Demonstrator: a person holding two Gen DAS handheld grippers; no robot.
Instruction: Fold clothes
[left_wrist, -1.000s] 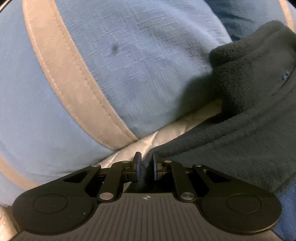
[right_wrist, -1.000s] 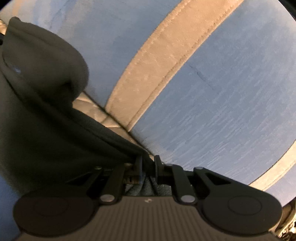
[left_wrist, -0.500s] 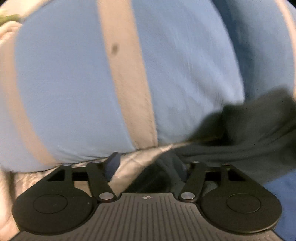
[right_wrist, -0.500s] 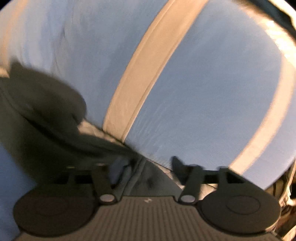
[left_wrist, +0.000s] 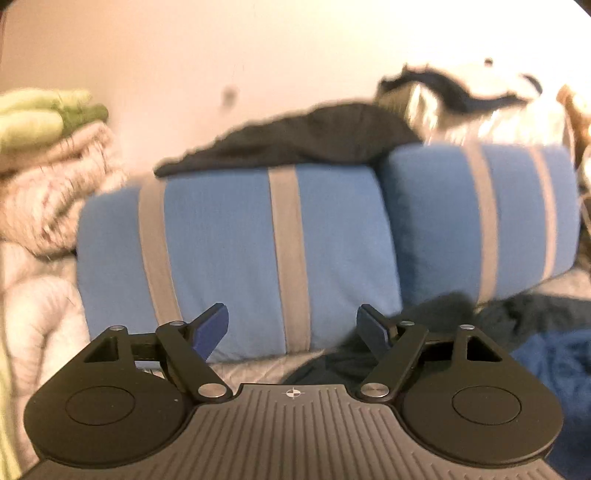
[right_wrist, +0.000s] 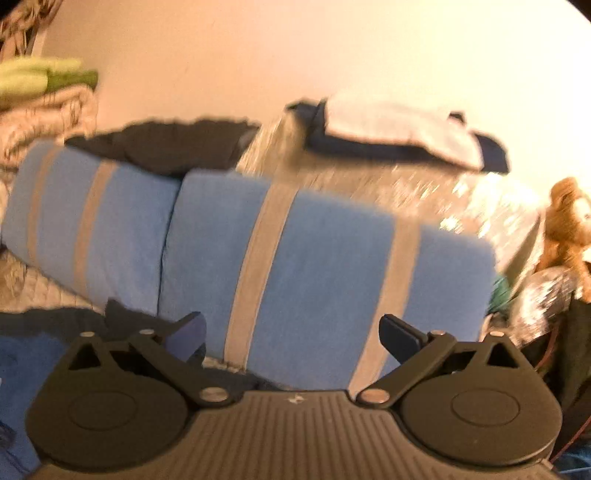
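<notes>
A dark grey fleece garment (left_wrist: 447, 314) lies crumpled on the bed at the foot of the blue pillows, below and right of my left gripper (left_wrist: 293, 328). The left jaws are opening with nothing between the pads. In the right wrist view the same dark garment (right_wrist: 70, 317) lies low at the left, beside my right gripper (right_wrist: 293, 332). Its jaws are opening wide and hold nothing. Both grippers hang above the bed and face the pillows.
Two blue pillows with grey stripes (left_wrist: 229, 258) (right_wrist: 325, 280) lean against the wall. On top lie another dark garment (left_wrist: 303, 144) and a folded white and navy piece (right_wrist: 399, 129). A blue cloth (left_wrist: 546, 365), stacked blankets (left_wrist: 48, 177) and a brown soft toy (right_wrist: 569, 221) flank them.
Both grippers let go of the dark fleece, opened wide and rose away from the bed. The pillows, close up before, now show whole with the wall behind.
</notes>
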